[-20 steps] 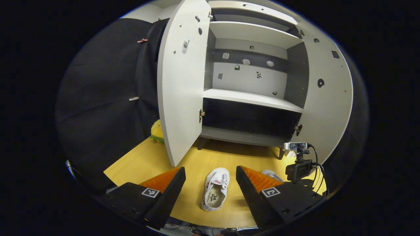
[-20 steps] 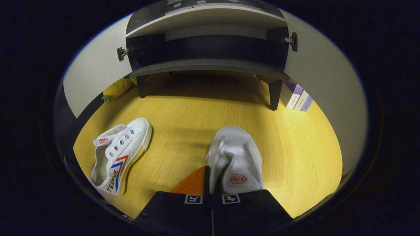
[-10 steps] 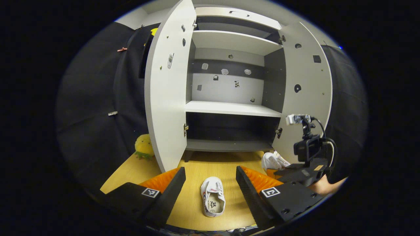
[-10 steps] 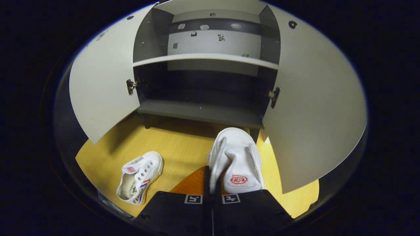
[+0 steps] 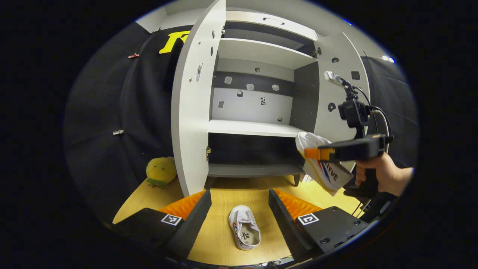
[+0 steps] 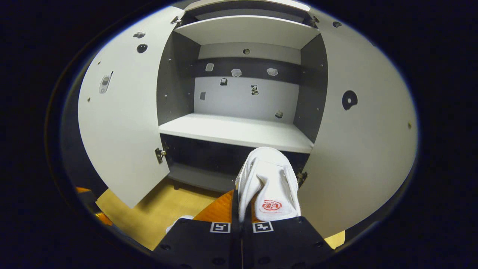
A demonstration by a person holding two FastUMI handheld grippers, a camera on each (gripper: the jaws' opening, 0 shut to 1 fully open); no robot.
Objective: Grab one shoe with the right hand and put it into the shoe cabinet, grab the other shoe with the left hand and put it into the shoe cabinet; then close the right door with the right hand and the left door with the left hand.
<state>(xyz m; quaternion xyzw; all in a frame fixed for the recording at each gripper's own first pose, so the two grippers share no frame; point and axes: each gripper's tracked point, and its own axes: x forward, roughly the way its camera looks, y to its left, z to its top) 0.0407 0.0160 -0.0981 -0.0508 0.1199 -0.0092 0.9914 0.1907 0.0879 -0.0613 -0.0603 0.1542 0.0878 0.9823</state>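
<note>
My right gripper is shut on the side wall of a white shoe, held up in the air level with the cabinet's middle shelf. In the left gripper view that same shoe hangs from the right gripper, which a hand holds before the right door. The other white shoe lies on the wooden floor between the open fingers of my left gripper, below them. The shoe cabinet stands with both doors open.
The left door swings out toward me; the right door stands close beside the held shoe. A yellow plush toy sits on the floor left of the cabinet. The lower shelf is dark and bare.
My right gripper has lifted its shoe from near the floor up to the height of the middle shelf. The left gripper has stayed above the other shoe, tilting slightly.
</note>
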